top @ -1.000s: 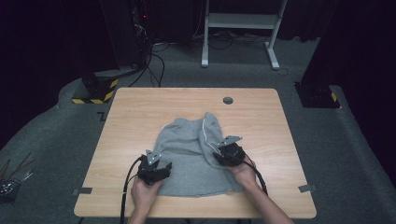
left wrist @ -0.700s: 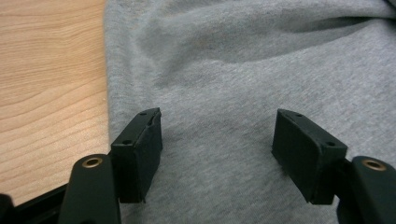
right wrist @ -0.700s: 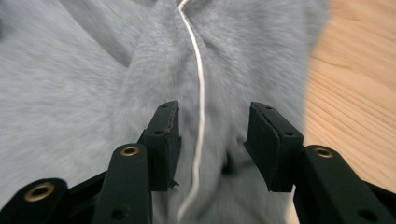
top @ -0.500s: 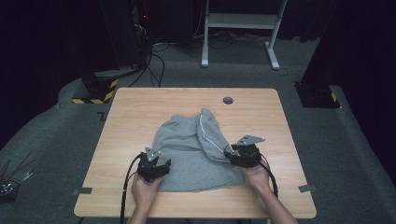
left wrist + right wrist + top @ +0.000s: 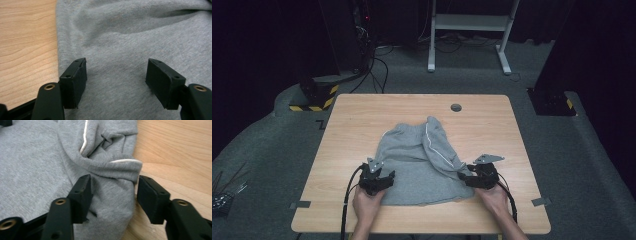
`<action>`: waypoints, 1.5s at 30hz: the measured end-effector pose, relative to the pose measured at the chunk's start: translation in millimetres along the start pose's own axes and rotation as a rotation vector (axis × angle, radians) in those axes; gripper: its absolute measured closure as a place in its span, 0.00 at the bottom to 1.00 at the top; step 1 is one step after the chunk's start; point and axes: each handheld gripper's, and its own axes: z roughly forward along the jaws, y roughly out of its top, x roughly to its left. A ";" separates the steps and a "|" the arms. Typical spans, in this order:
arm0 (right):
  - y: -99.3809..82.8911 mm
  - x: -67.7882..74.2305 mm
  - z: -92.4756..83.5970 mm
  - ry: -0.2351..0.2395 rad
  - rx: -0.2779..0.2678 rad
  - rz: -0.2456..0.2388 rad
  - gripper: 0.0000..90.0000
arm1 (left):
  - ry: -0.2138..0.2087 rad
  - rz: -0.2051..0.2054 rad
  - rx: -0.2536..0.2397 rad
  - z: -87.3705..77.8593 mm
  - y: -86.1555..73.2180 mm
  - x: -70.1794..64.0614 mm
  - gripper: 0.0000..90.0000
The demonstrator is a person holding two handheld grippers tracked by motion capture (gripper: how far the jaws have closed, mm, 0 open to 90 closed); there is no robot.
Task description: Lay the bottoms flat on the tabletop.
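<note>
While both hands rested at the near edge of the tabletop [image 5: 362, 120], the grey shorts [image 5: 419, 165] lay near the middle of it, shifted toward the person, with their hem close to the near edge.

Left gripper [image 5: 379, 179]: sat on the shorts' near-left corner. Seen from the left gripper view, its 2 fingers [image 5: 75, 80] stood apart over flat grey cloth, nothing pinched between them; the garment's left edge ran just outside the left finger, with bare wood beyond.

Right gripper [image 5: 472, 179]: sat at the shorts' near-right corner. Its fingers [image 5: 81, 195] had just been opening. In the right gripper view a bunched fold with white piping [image 5: 83, 142] sat between them; the left finger touched or nearly touched the cloth, while the right finger stood just clear of it, so the fingers were open and not clamped.

Edges: a folded leg panel with a white stripe ran diagonally from the top of the shorts down to the right gripper. Waistband side pointed away from the person.

Open room: wide bare wood to the left, the right and the far side of the garment. 1 round cable hole [image 5: 456, 107] sat near the far edge, well apart from the cloth. 2 tape strips [image 5: 300, 204] marked the near corners.
</note>
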 end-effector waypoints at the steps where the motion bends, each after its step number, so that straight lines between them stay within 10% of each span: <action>1: -0.6 0.0 0.1 0.001 0.003 0.000 0.56 | 0.001 0.000 -0.001 0.1 0.0 -0.2 0.37; 8: -0.5 4.0 -8.4 0.000 -0.027 -0.060 0.87 | 0.003 0.000 -0.001 0.1 -0.1 -0.4 0.37; 18: 21.7 22.6 -23.1 -0.013 -0.099 -0.141 0.91 | 0.005 -0.001 -0.001 0.1 0.0 -0.5 0.37; 25: 70.6 66.6 -4.5 0.059 -0.146 -0.239 0.92 | 0.005 -0.001 -0.001 0.1 0.0 -0.4 0.37; 33: 81.6 108.8 63.7 0.180 0.067 -0.336 0.81 | 0.005 -0.001 -0.001 -0.1 -0.1 -0.2 0.38; 39: 76.4 101.9 26.3 0.258 -0.034 -0.260 0.75 | 0.006 -0.002 -0.002 0.0 0.0 0.0 0.38; 45: 60.7 83.8 -1.0 0.143 -0.075 -0.252 0.92 | 0.004 -0.002 0.000 0.1 0.2 0.2 0.38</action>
